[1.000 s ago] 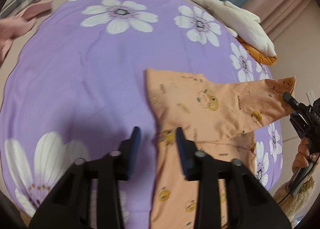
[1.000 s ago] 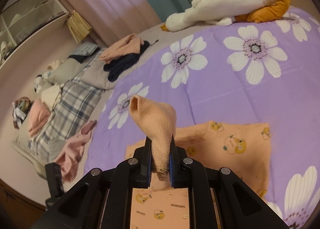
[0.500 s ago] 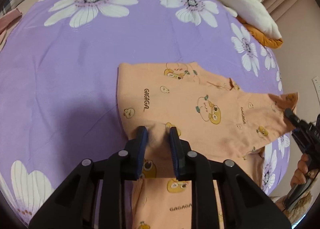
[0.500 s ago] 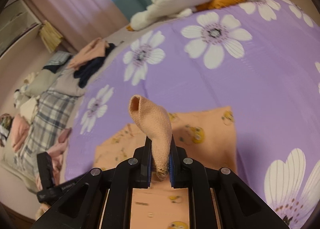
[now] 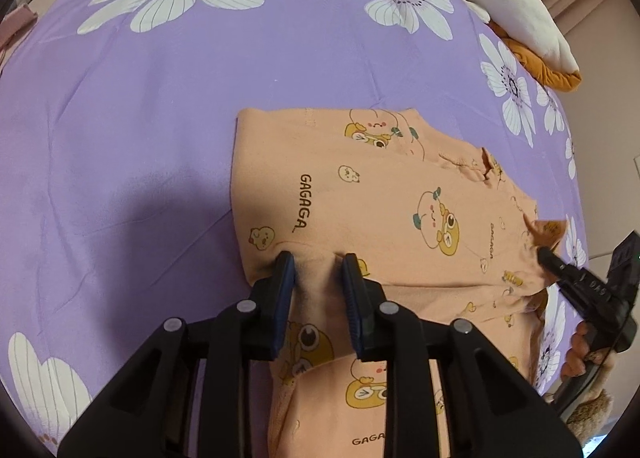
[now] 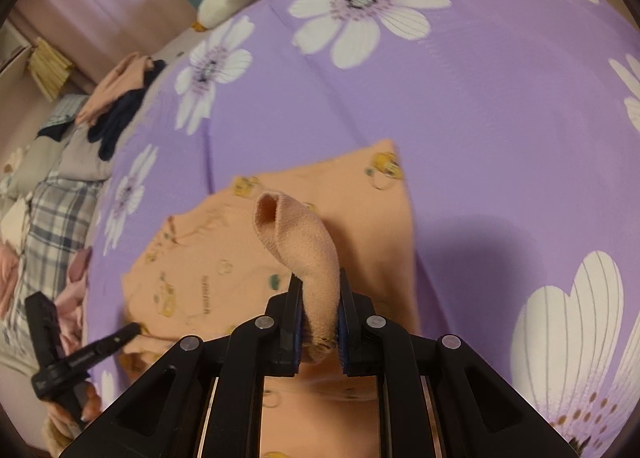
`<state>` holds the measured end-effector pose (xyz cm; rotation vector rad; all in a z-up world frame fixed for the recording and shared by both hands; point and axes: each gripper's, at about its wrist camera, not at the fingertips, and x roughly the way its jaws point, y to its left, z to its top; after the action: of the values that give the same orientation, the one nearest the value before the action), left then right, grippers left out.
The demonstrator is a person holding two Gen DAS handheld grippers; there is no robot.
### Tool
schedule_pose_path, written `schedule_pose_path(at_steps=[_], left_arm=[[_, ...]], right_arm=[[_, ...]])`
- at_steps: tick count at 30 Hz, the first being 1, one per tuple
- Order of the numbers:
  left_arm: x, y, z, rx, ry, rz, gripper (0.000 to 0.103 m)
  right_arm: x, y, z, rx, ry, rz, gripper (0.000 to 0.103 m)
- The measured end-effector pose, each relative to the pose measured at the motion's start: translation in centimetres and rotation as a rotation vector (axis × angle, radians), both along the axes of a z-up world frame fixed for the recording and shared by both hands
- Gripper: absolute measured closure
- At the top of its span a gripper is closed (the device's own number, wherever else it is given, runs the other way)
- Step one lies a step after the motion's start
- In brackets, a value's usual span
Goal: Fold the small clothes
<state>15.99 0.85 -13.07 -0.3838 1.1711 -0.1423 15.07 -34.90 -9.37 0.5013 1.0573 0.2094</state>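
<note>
Peach printed garment (image 5: pixel 384 218) on a purple flowered bedspread (image 5: pixel 160 118), held by two grippers.

Garment: lies part-folded near the bedspread's middle, cartoon ducks and "GAGAGA" lettering facing up. Left gripper (image 5: pixel 318 278): jaws narrow and opening, a ridge of the garment's folded edge between the pads. Right gripper (image 6: pixel 319 298): jaws nearly closed, pinching a ribbed cuff (image 6: pixel 296 234) that stands up above the fingers. White and orange plush toy (image 5: pixel 516 14) at the bedspread's far edge. Containers: none can be made out.
</note>
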Motion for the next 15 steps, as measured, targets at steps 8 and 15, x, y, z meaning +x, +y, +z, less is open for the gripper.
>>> schedule_pose_path(at_steps=[8,15], left_arm=[[-0.3,0.0,0.0,-0.002,-0.013,-0.003,0.079],[-0.9,-0.3,0.9,0.022,-0.028,0.0,0.079]], right_arm=[[-0.8,-2.5,-0.1,-0.034,0.017,-0.071,0.089],[-2.4,-4.5,1.6,-0.037,-0.013,-0.116,0.089]])
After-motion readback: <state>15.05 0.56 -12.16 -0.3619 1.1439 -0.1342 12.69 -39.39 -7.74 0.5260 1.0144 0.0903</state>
